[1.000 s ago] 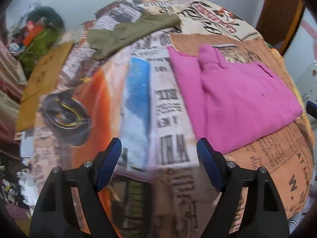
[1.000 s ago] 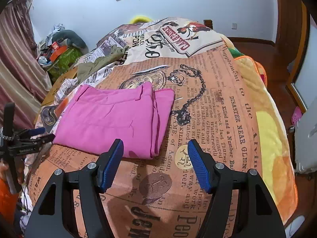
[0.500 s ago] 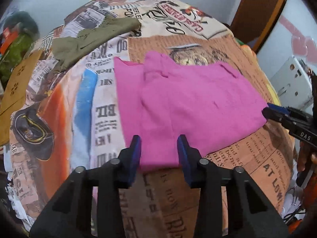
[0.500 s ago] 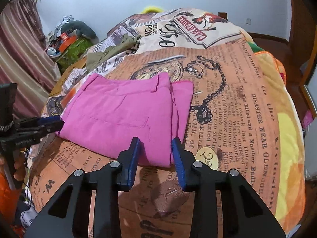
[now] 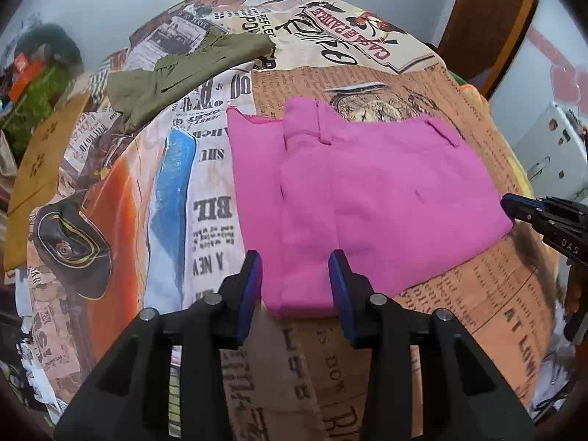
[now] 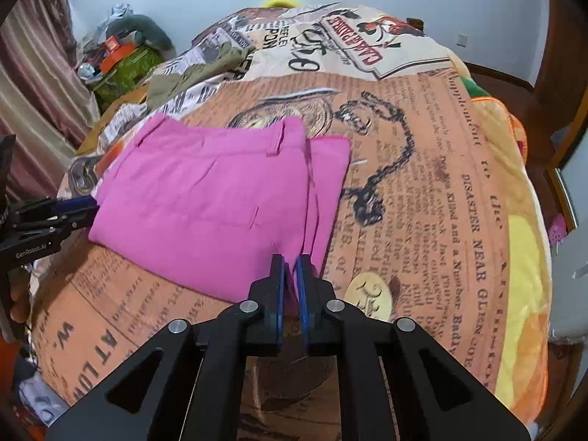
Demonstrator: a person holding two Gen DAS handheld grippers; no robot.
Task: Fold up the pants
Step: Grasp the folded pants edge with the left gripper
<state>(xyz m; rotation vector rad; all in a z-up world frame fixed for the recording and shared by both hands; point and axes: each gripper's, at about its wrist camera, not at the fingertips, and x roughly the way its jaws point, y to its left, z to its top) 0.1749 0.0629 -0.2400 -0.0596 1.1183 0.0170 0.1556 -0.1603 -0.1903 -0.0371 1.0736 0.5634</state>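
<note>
Left wrist view has the left claw [image 5: 296, 281] spread, its blue pads straddling the near left corner of the pink pants [image 5: 367, 198] without yet closing on the cloth. The pants lie folded flat on the bed [image 5: 477, 305], on its newspaper-print cover, waistband on the far side and folded edge toward the person; their long axis runs across the bed from one claw to the other. Olive trousers [image 5: 183, 70] lie well apart, toward the far left of the bed. Going rightward, the pink stack ends at its near right corner, and there the right claw [image 6: 290, 275] is pressed together, pinching the layered edge of the pants. So each claw sits at its own near corner, with the garment stretching straight ahead of both toward the far edge of the bed. My judgement: the next fold depends on the left claw closing on its corner, so that both corners can be lifted and carried away over the waistband together.
</note>
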